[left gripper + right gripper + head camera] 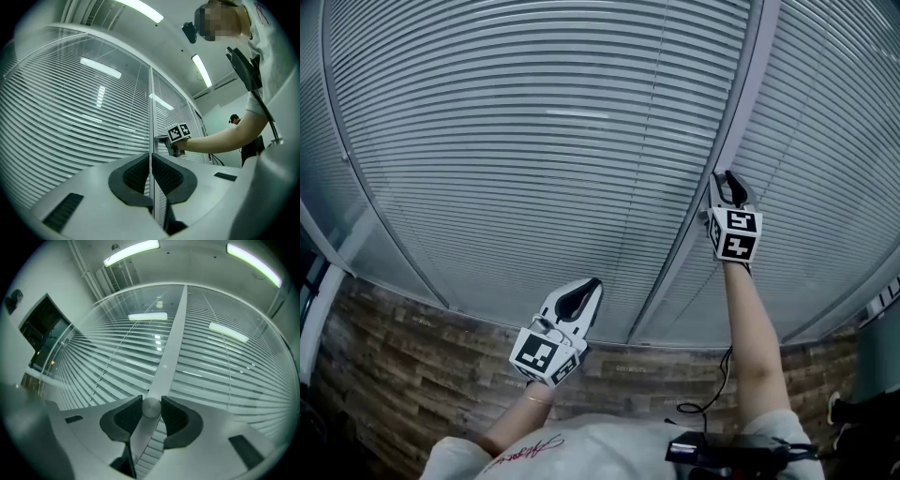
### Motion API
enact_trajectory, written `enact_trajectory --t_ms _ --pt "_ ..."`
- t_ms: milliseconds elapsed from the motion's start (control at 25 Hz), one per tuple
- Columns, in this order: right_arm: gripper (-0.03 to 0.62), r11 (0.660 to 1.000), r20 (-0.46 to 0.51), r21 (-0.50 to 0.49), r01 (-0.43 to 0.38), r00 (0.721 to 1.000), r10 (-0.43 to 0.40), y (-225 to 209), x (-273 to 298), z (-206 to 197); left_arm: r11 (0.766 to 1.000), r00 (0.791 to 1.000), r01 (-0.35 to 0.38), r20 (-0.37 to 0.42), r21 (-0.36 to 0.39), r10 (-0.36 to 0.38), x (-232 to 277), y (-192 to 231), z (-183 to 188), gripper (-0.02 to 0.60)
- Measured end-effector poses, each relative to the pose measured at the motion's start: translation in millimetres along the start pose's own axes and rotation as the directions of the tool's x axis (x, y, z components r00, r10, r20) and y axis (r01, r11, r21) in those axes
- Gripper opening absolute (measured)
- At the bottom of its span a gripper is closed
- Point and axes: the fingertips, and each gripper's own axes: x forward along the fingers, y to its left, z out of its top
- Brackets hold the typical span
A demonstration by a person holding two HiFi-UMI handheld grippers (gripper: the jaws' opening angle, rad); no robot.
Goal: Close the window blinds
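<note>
Found blinds [534, 141] hanging on both sides of an upright frame post [703, 216], with gaps showing between the slats. Apparently sealed behind glass, to judge by the lamp reflections. Found a small round metal knob [151, 407] mounted on the post face. Found the right gripper [728, 180] closed on that knob, one pad on each side, jaws kept fairly wide by its width. Found the left gripper [586, 292] below and left of the post, jaws together, nothing between them, clear of the glass.

Judged light and easily bent: thin slats, not to be touched directly and likely out of reach. Judged the proper hold to be the knob, gripped across its round rim. Smooth metal, liable to slip under the pads, so a firm squeeze and a slow turn advised.

Noted open room in front of the glass all round the post. Nearest edges: the post's own corners and the panes either side. Noted a cable [719, 380] hanging well below the knob, beside the right forearm.
</note>
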Motion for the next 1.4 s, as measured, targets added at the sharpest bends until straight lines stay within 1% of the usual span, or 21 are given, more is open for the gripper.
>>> enact_trajectory --t_ms 80,200,240,320,480,680,800,960,1120,1400 --pt "0.133 0.996 -0.014 -0.082 -0.018 1.000 0.017 0.5 -0.5 0.4 1.000 1.000 0.005 0.001 0.002 -0.005 1.9 -2.0 0.5 0.028" --pt "0.132 0.980 -0.037 -0.195 -0.030 0.999 0.023 4.2 0.0 -0.2 1.000 1.000 0.004 0.001 -0.002 -0.004 3.1 -1.5 0.0 0.029" --pt "0.132 0.971 -0.039 -0.237 -0.029 0.999 0.020 5.8 -0.1 -0.2 1.000 1.000 0.006 0.000 -0.003 -0.006 3.1 -1.5 -0.7 0.028" --pt "0.132 0.942 -0.046 -0.335 -0.025 0.999 0.011 7.8 -0.9 0.9 1.000 1.000 0.013 0.002 -0.004 -0.013 2.9 -2.0 -1.9 0.028" --pt "0.132 0.855 -0.063 -0.517 -0.042 0.998 0.011 12.1 -1.6 0.6 1.000 1.000 0.016 0.004 -0.003 -0.016 1.9 -1.7 -4.5 0.028" --pt "0.132 0.780 -0.077 -0.622 -0.062 0.997 0.018 15.2 -2.3 -2.7 1.000 1.000 0.013 0.001 -0.007 -0.013 0.9 -1.0 -6.7 0.029" --pt "0.132 0.717 -0.088 -0.693 -0.076 0.996 0.021 17.4 -2.7 -3.5 1.000 1.000 0.007 0.001 -0.011 -0.007 0.0 0.2 -5.8 0.028" --pt "0.132 0.638 -0.095 -0.765 -0.091 0.995 0.028 17.9 -3.7 -2.9 1.000 1.000 0.014 0.006 -0.009 -0.014 0.9 -2.5 -5.4 0.029" --pt "0.132 0.544 -0.105 -0.833 -0.100 0.994 0.023 19.2 -3.1 -4.5 1.000 1.000 0.018 0.004 -0.009 -0.018 2.3 -4.3 -6.1 0.029" --pt "0.132 0.410 -0.123 -0.904 -0.118 0.992 0.016 18.6 -1.4 -8.7 1.000 1.000 0.016 0.006 0.005 -0.016 4.2 -5.1 -4.0 0.029"
